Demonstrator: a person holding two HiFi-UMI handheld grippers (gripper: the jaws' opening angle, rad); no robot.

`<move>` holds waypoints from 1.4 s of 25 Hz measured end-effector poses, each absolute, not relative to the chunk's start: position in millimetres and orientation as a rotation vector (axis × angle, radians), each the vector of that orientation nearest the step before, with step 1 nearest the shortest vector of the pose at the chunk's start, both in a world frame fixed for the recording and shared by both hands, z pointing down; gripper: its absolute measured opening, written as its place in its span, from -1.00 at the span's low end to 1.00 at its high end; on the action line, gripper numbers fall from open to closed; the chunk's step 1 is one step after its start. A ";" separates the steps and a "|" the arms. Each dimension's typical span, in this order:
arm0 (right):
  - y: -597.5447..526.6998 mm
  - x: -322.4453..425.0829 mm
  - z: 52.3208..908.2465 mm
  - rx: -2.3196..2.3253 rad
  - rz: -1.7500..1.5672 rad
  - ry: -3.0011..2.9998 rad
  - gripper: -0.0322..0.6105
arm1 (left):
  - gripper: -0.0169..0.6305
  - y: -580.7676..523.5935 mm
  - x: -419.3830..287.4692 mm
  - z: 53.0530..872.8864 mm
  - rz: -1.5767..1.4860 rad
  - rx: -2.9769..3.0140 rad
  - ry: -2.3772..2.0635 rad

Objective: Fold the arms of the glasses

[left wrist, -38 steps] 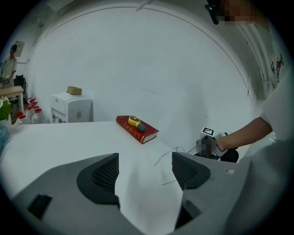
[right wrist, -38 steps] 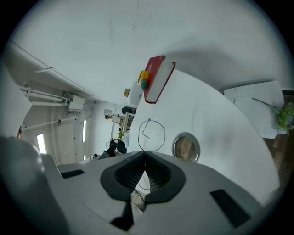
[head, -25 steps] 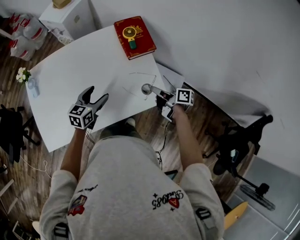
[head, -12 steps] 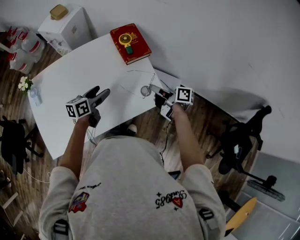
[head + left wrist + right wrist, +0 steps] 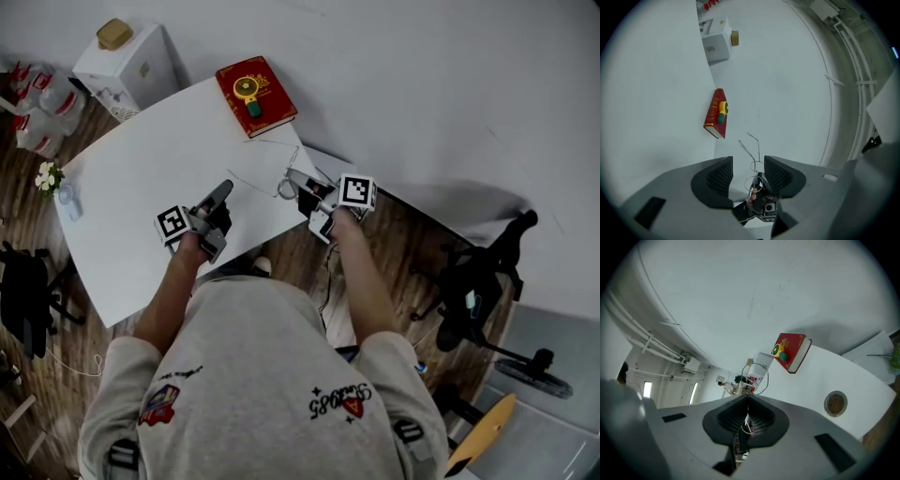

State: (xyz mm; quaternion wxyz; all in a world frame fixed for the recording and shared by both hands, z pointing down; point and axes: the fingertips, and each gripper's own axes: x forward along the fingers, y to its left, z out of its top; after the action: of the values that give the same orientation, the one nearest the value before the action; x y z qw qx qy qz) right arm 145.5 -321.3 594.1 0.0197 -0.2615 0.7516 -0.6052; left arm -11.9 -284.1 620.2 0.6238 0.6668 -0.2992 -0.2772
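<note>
Moved: left claw has travelled right across the tabletop toward the glasses and rolled onto its side. The right claw has shifted a little with the glasses in its grip.
Left claw: the jaws have just been closing from wide to about half apart. The pads press on nothing, and in the left gripper view the glasses show through the gap but lie beyond the tips.
Right claw: jaws together, clamped on the wire frame. In the right gripper view one lens loop stands just past the tips.
Glasses: held off the tabletop near its right edge, nearer than the red book, with both thin arms still open.
Key relation: the glasses lie right of the left claw, straight ahead along its jaw line. Their arms run long and thin away from the lenses, roughly leftward and far. Being free, the left claw is the one placed to take an arm.
Next step, as a judgement: bring it onto one arm and swing that arm in toward the lenses.
</note>
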 end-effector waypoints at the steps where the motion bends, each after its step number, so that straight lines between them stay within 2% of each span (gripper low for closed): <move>1: -321.2 144.2 593.0 -0.808 -1.874 2.333 -0.88 | -0.35 -284.9 -9.1 617.6 -0.650 1.528 -0.670; 5: -318.3 139.8 587.8 -0.802 -1.860 2.337 -0.88 | -0.49 -285.1 -0.7 611.5 -0.657 1.521 -0.636; 7: -315.4 139.1 585.5 -0.802 -1.855 2.338 -0.88 | -0.76 -283.5 1.8 609.5 -0.645 1.531 -0.640; 9: -313.1 139.4 584.7 -0.803 -1.852 2.342 -0.88 | -0.83 -283.2 4.4 606.2 -0.652 1.540 -0.632; 35: -280.5 147.8 594.8 -0.754 -1.951 2.295 -0.88 | -0.86 -280.3 71.4 599.3 -0.426 1.618 -0.564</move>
State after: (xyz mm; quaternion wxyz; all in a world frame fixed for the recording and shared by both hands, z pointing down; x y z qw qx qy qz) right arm 147.8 -280.5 594.8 0.0181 -0.2428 0.7389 -0.6283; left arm 71.4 -280.3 599.3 0.6348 0.7080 -0.2468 -0.1864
